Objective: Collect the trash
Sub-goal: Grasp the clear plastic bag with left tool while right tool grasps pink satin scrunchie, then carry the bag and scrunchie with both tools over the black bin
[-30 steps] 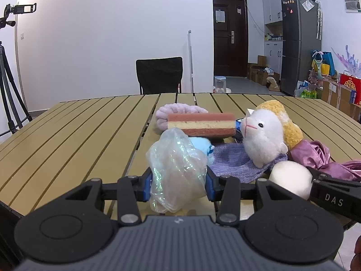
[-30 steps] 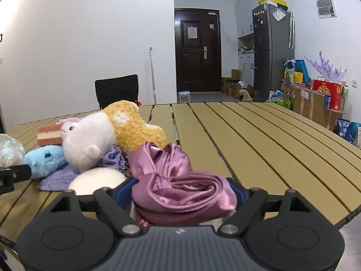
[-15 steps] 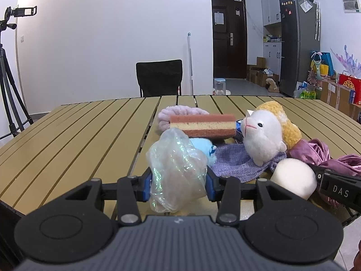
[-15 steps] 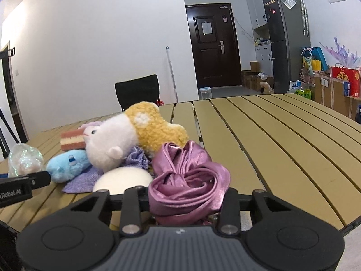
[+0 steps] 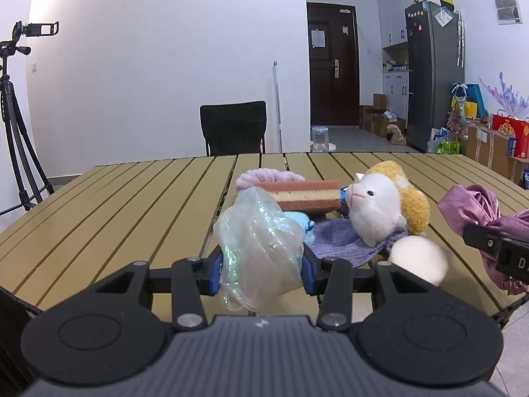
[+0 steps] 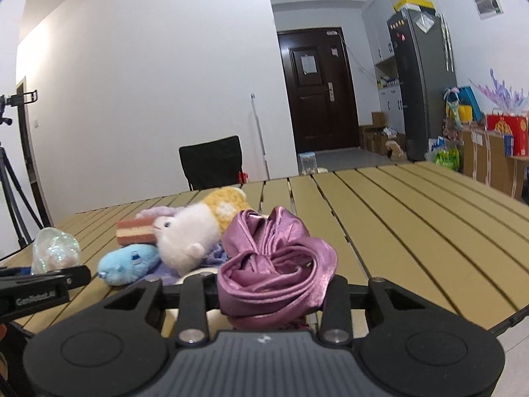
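Both pickups look done: left gripper clamps the plastic wad, right gripper has just closed on the satin cloth. Next, carry both off the desk to a bin, unseen here.

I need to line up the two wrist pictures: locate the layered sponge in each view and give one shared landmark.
Left wrist: layered sponge at centre, behind the iridescent plastic wrap.
Right wrist: layered sponge left of centre, against the white plush's head.
Shared landmark: black chair beyond the table.
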`<action>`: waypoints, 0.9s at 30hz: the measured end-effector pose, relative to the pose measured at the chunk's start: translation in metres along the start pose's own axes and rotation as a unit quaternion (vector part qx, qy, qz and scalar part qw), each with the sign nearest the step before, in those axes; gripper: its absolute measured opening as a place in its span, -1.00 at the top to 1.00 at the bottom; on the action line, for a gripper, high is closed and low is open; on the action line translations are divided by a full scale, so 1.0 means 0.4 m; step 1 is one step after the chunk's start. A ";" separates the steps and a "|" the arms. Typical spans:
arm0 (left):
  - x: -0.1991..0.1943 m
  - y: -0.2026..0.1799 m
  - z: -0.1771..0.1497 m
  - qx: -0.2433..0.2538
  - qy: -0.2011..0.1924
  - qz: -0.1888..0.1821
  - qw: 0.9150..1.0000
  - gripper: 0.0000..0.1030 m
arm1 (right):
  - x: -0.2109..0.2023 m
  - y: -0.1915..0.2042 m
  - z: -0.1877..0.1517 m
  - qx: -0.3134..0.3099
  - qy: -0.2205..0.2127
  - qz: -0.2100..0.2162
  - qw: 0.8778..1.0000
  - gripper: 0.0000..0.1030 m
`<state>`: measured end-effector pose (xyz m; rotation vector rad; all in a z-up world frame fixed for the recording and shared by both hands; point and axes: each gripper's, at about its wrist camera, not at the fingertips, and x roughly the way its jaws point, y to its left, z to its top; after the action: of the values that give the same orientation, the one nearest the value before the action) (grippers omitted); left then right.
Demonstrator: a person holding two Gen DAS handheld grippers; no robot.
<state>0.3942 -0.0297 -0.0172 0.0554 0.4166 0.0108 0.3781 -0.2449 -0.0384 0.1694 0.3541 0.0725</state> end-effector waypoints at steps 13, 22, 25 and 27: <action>-0.160 0.017 -0.027 -0.005 -0.007 -0.003 1.000 0.13 | -0.200 0.034 -0.010 -0.030 -0.024 0.020 0.999 0.34; -0.263 0.039 -0.091 0.000 0.014 -0.004 1.000 0.13 | -0.307 0.035 -0.090 -0.021 0.003 0.020 1.000 0.34; -0.286 0.040 -0.116 0.006 0.022 -0.003 1.000 0.13 | -0.332 0.036 -0.124 -0.019 0.017 0.019 1.000 0.34; -0.302 0.043 -0.134 0.010 0.030 -0.003 0.999 0.13 | -0.348 0.035 -0.144 -0.019 0.027 0.017 0.999 0.34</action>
<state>0.2620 -0.0125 -0.0165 0.0729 0.4772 0.0029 0.2272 -0.2363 -0.0420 0.1369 0.4026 0.1183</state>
